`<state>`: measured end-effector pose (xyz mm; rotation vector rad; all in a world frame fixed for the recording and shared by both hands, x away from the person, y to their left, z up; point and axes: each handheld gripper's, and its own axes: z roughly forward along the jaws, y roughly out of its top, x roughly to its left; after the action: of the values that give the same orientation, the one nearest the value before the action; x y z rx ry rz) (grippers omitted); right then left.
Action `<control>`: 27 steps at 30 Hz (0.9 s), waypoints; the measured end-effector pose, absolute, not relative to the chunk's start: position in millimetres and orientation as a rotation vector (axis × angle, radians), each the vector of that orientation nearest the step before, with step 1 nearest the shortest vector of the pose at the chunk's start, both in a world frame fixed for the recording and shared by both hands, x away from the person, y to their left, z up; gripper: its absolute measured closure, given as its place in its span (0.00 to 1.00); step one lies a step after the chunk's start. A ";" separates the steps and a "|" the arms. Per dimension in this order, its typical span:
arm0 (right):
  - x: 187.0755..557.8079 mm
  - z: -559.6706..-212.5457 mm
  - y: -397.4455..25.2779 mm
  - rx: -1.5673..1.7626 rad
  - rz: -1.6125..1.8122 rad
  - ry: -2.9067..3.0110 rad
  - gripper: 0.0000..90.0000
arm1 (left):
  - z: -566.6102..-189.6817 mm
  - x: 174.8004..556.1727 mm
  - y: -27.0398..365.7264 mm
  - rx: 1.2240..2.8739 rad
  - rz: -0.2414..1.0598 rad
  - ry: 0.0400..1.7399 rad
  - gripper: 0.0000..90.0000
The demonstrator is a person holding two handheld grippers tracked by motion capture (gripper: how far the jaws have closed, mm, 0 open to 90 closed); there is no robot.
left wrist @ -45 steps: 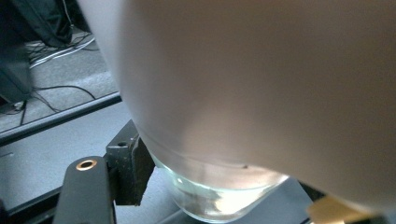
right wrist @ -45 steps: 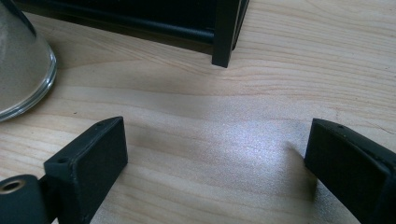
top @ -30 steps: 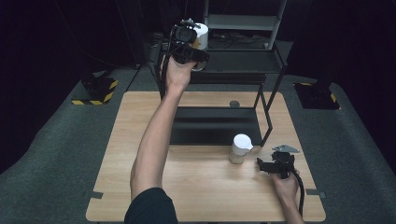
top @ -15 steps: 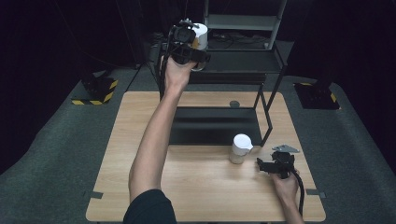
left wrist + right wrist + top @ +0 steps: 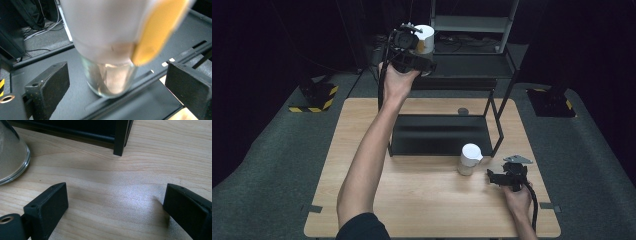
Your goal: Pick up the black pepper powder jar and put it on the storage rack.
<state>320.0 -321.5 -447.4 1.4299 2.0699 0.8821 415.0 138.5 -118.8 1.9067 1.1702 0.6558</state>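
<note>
Glass jar with a white cap and a yellow label (image 5: pixel 110 50) stands on the upper shelf of the black metal rack (image 5: pixel 462 67), seen in the high view at the shelf's left end (image 5: pixel 426 40). Left gripper (image 5: pixel 409 47) is raised to that shelf on a fully extended left arm (image 5: pixel 372 150), which reaches forward and up from the bottom edge of the high view. Its jaws are spread, one on each side of the jar's clear glass base, with visible gaps on both sides in the left gripper view. Right gripper (image 5: pixel 504 176) rests low over the wooden table (image 5: pixel 362 200) near its right edge, held in the right hand (image 5: pixel 517 200); its jaws are spread and hold nothing. A second white-capped jar (image 5: pixel 469 159) stands on the table just beside the right gripper, in front of the rack's lower shelf.
</note>
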 end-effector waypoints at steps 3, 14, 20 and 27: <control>320.0 -447.4 -321.5 1.430 0.882 2.070 0.06 | -118.8 405.3 140.6 1.901 0.664 1.160 0.06; 320.0 -447.4 -321.6 1.428 0.882 2.070 0.06 | -130.0 382.8 158.0 1.891 0.644 1.163 0.07; 320.0 -447.4 -321.5 1.429 0.882 2.070 0.06 | -138.0 374.8 165.0 1.898 0.640 1.164 0.07; 320.0 -447.4 -321.6 1.428 0.882 2.070 0.06 | -149.6 365.4 171.4 1.897 0.632 1.155 0.07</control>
<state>320.0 -321.6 -447.4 1.4285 2.0701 0.8820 365.4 171.4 -149.6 1.8968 1.1549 0.6320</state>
